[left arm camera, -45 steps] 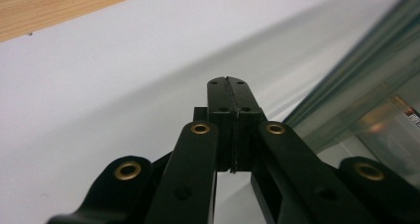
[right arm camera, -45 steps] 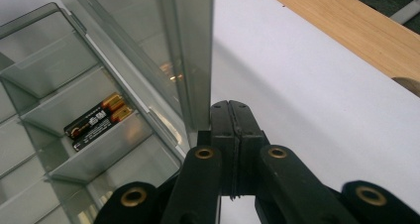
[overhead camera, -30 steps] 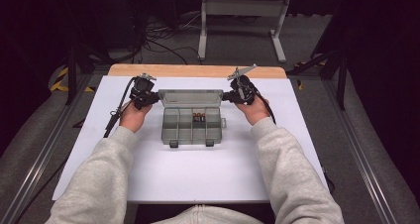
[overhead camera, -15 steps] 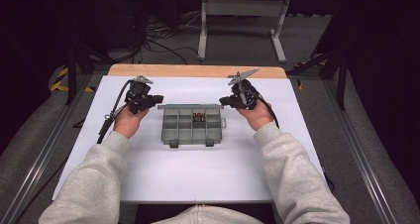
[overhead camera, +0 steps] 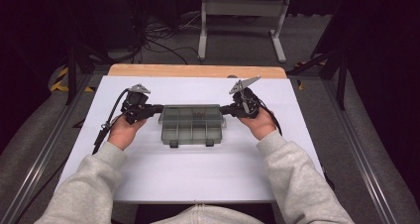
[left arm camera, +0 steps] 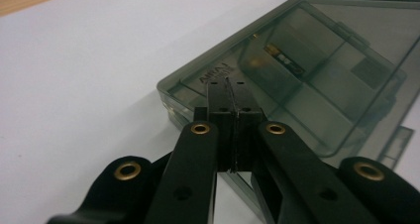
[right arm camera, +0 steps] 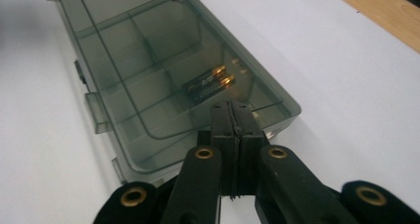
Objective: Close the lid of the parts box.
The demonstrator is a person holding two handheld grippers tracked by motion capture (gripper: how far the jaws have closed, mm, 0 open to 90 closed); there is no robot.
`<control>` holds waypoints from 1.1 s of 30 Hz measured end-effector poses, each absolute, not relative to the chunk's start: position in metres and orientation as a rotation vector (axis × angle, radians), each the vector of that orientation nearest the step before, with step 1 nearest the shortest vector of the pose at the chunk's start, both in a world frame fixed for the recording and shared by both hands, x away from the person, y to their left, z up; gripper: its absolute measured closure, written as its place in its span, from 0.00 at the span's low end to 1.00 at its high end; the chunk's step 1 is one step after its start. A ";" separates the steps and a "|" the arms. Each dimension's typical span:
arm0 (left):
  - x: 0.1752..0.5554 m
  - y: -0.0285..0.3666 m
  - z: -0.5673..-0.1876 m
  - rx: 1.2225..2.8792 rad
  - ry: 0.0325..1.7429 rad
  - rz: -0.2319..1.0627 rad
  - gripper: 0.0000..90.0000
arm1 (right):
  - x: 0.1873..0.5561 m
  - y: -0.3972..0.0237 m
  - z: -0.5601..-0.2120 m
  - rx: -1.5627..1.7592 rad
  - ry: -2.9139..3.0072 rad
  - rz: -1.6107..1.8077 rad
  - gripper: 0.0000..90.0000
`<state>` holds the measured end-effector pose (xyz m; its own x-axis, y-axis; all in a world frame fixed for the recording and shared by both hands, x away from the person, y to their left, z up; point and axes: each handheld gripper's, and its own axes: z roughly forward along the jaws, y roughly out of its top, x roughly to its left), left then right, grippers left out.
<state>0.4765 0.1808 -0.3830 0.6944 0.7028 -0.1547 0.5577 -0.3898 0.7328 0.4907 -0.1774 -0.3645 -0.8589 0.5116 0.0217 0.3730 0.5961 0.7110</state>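
A smoke-grey see-through compartment box [overhead camera: 192, 125] lies on the white table top [overhead camera: 198, 179] with its lid down. Batteries [overhead camera: 199, 116] lie in a rear compartment and also appear as batteries [right arm camera: 210, 85] and batteries [left arm camera: 282, 55]. My left gripper [overhead camera: 159, 107] is shut with nothing held, its tips resting at the box's left rear corner. Seen from the left gripper view, the left gripper [left arm camera: 229, 83] lies on the lid of the box [left arm camera: 317, 75]. My right gripper [overhead camera: 223, 109] is shut too, at the right rear corner. The right gripper [right arm camera: 232, 107] rests on the lid of the box [right arm camera: 163, 70].
Two latch tabs [overhead camera: 173, 143] stick out of the box's front edge. A wooden strip [overhead camera: 198, 70] runs along the table's far edge, with a metal stand [overhead camera: 242, 16] and cables on the floor behind. Metal rails [overhead camera: 39, 149] flank the table.
The box lid, upright a second ago, has come down flat. Both grippers have moved with it toward the person and now sit at the box's rear corners.
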 end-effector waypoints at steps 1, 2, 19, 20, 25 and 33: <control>0.475 0.181 -0.383 2.096 0.953 0.229 0.99 | 0.488 -0.178 -0.365 0.737 2.644 1.112 1.00; 0.471 0.180 -0.383 2.101 0.942 0.222 0.99 | 0.486 -0.178 -0.366 0.733 2.648 1.118 1.00; 0.448 0.177 -0.389 2.174 0.869 0.171 0.97 | 0.463 -0.172 -0.374 0.696 2.720 1.135 1.00; 0.447 0.177 -0.390 2.179 0.858 0.158 0.97 | 0.462 -0.171 -0.375 0.692 2.726 1.131 1.00; 0.444 0.178 -0.394 2.189 0.811 0.127 0.97 | 0.458 -0.168 -0.378 0.683 2.750 1.122 1.00; 0.440 0.176 -0.398 2.223 0.796 0.105 0.99 | 0.454 -0.163 -0.385 0.680 2.779 1.109 1.00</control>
